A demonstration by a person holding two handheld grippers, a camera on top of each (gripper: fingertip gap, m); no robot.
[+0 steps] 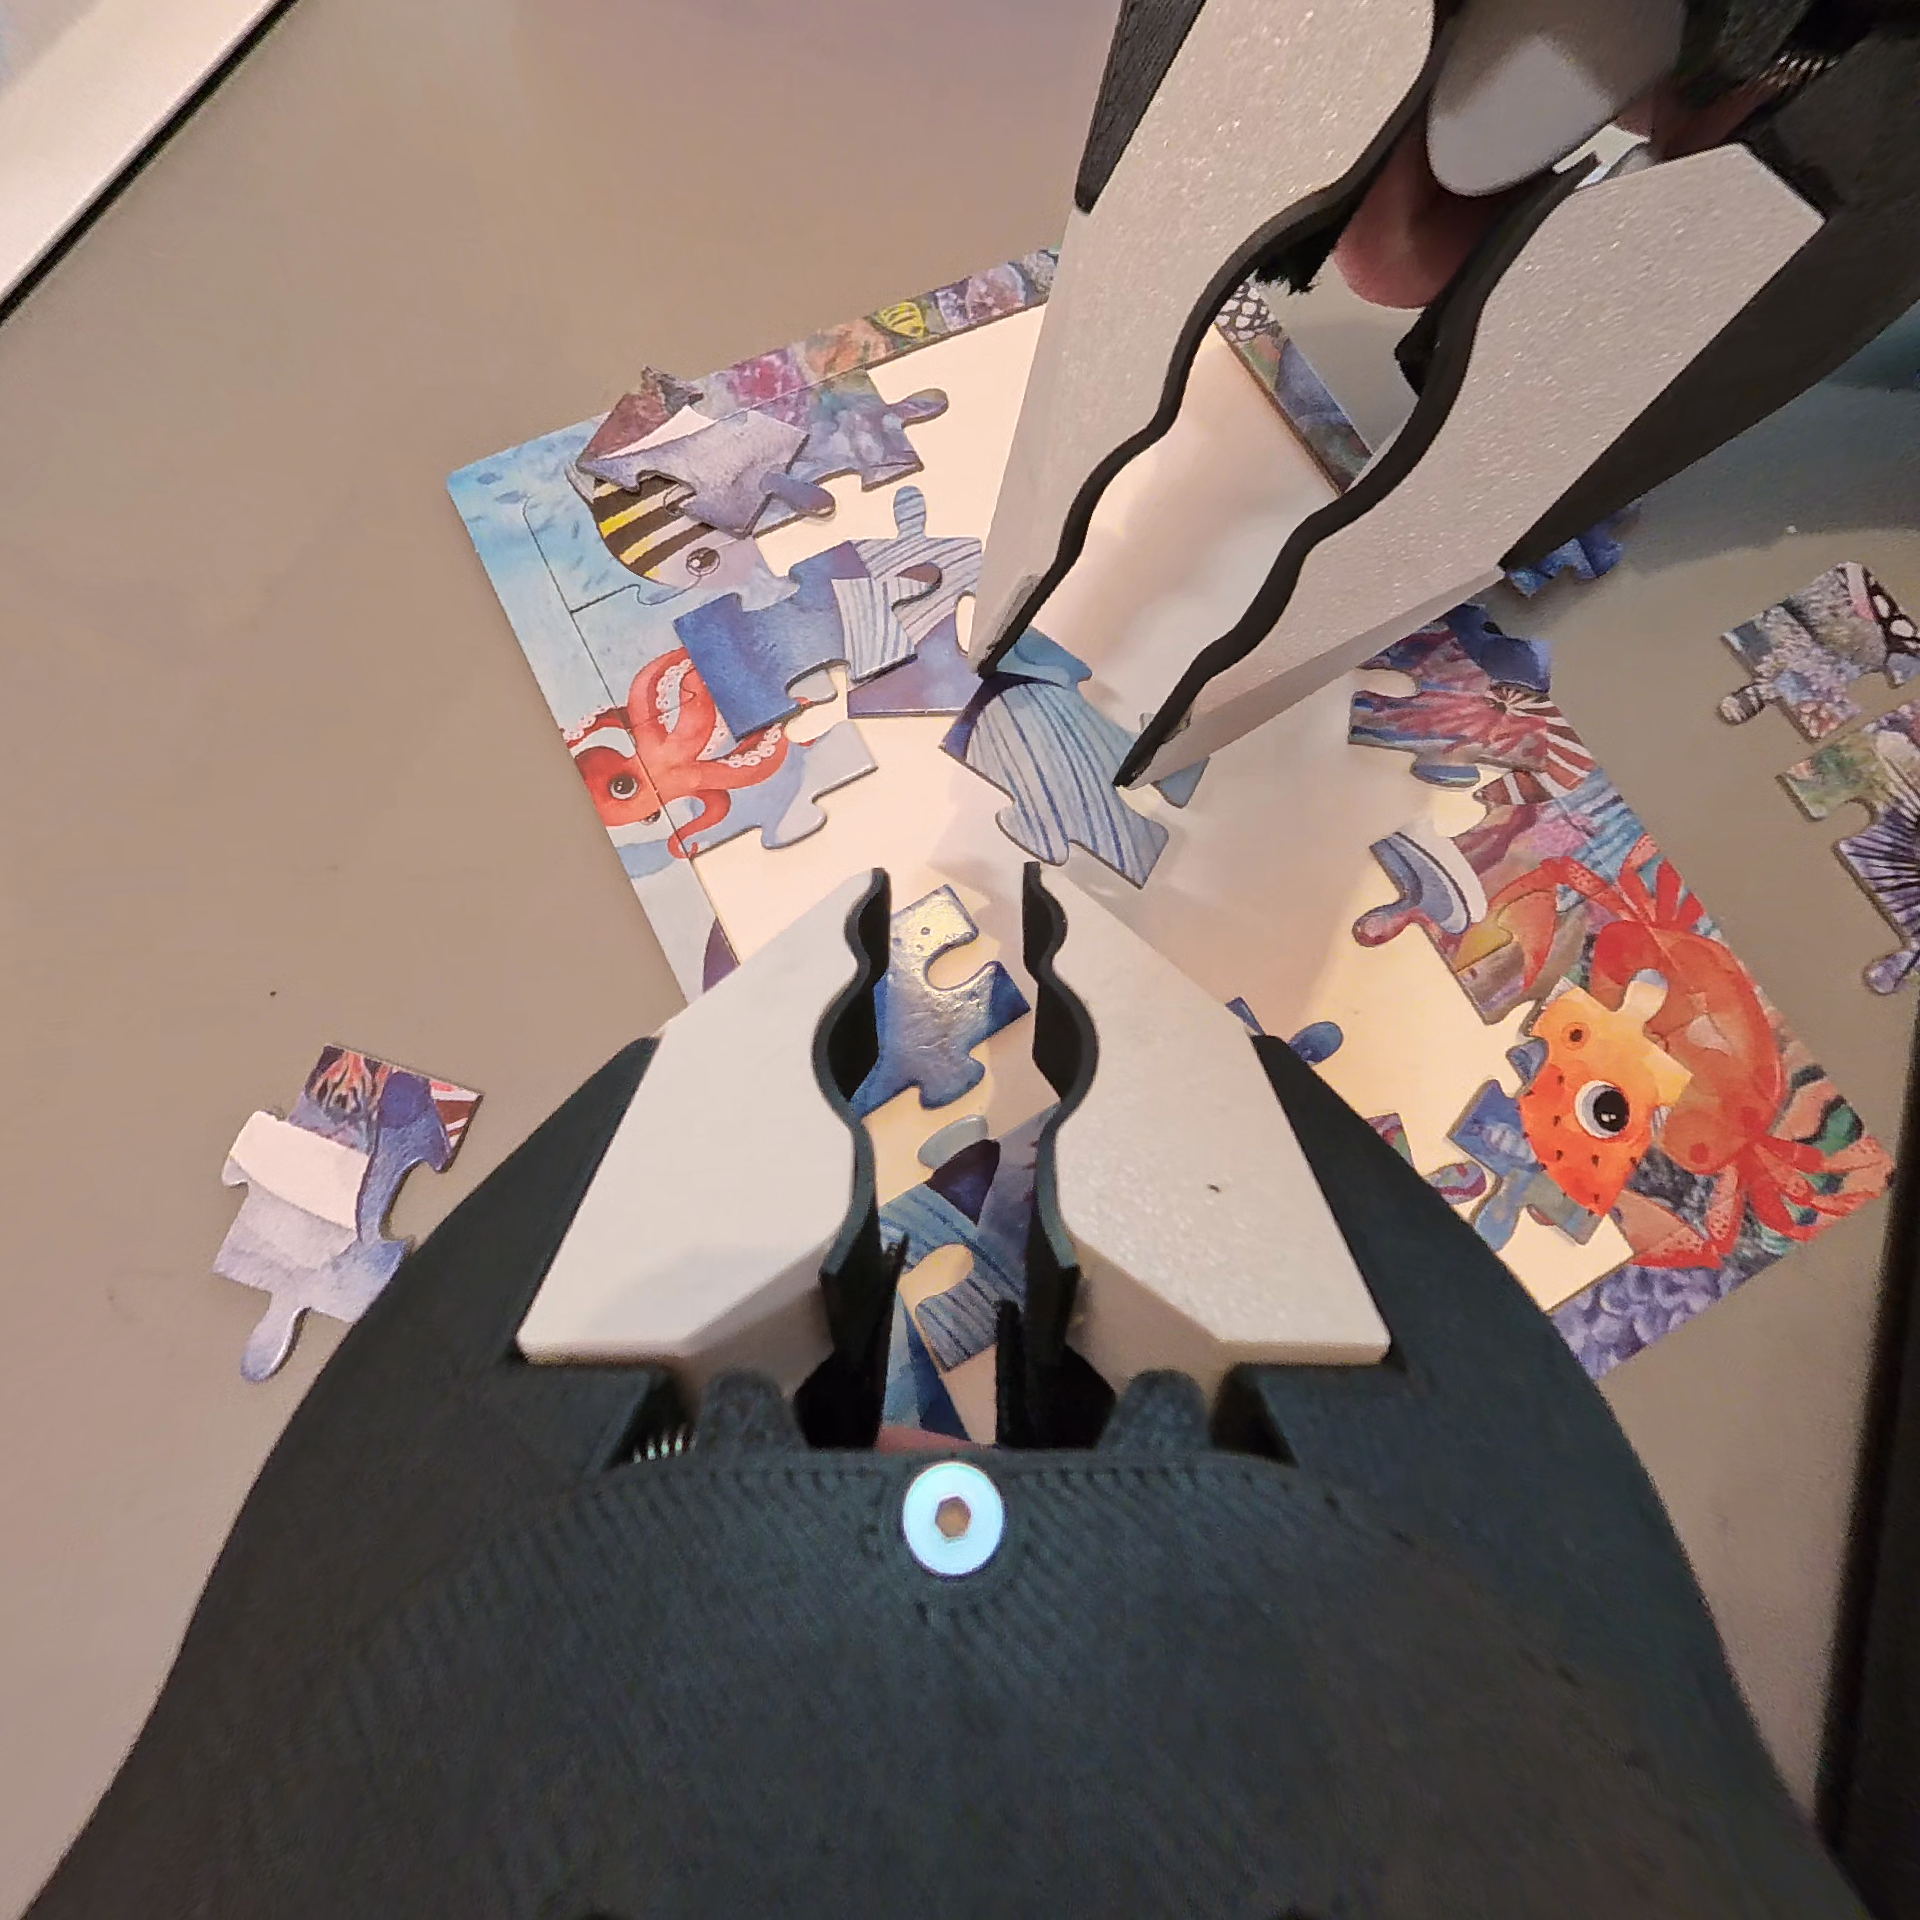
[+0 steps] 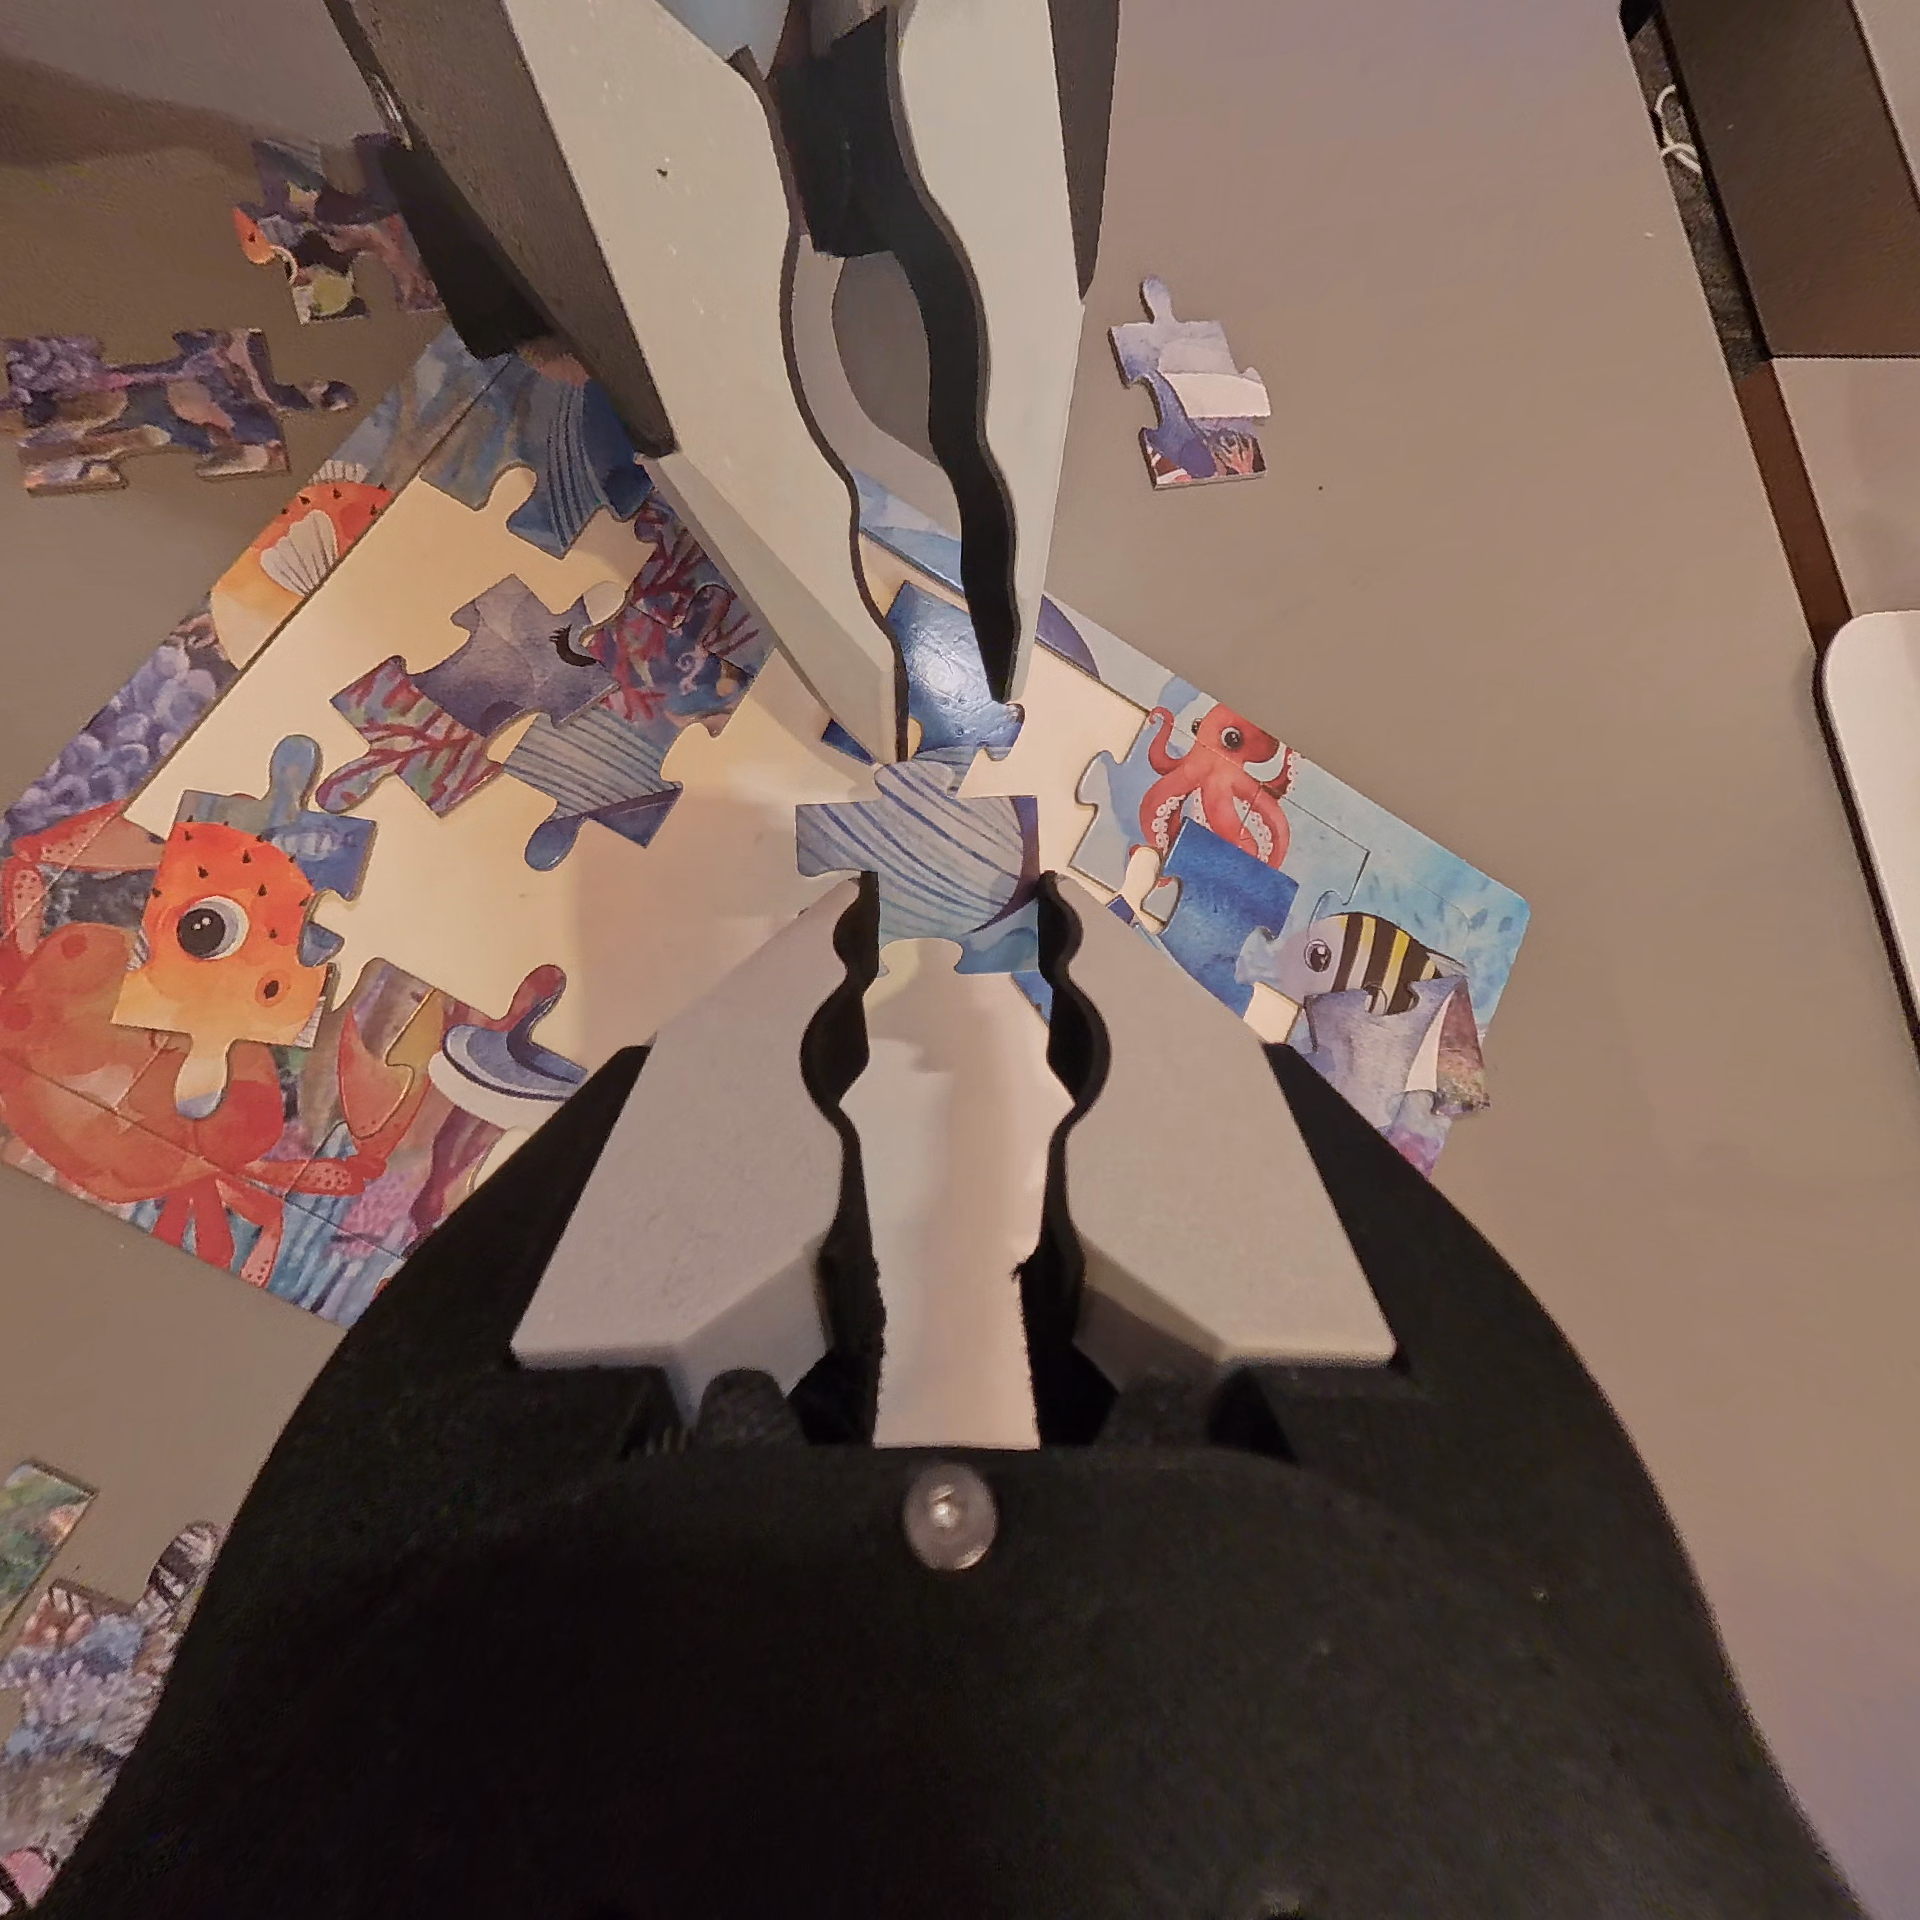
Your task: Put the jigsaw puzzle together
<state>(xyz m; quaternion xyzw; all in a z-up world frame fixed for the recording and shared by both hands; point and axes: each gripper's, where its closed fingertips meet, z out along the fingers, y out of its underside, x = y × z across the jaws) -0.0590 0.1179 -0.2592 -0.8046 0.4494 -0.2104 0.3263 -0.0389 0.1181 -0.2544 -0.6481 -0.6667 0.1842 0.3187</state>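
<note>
The puzzle tray point(image 1: 1226, 935) lies on a grey table, its cream base partly filled; it also shows in the right wrist view point(image 2: 727, 862). My left gripper point(image 1: 956, 883) is open, its tips just over a dark blue piece point(image 1: 935, 997) on the tray; I cannot tell if they touch. From the right wrist view it point(image 2: 948, 707) comes down from the top onto that piece point(image 2: 935, 655). My right gripper point(image 2: 954, 883) is open, its tips at a blue striped piece point(image 2: 925, 842) lying flat mid-tray. In the left wrist view it point(image 1: 1058, 719) reaches in from the upper right onto that piece point(image 1: 1060, 800).
Octopus pieces point(image 1: 665, 758) and a striped fish point(image 1: 644, 520) sit at one end of the tray, a crab and orange fish point(image 1: 1621, 1101) at the other. One loose piece point(image 1: 322, 1195) lies on the table beside my left gripper. More loose pieces point(image 1: 1829, 655) lie beyond the crab end. My left and right fingertips are right by each other.
</note>
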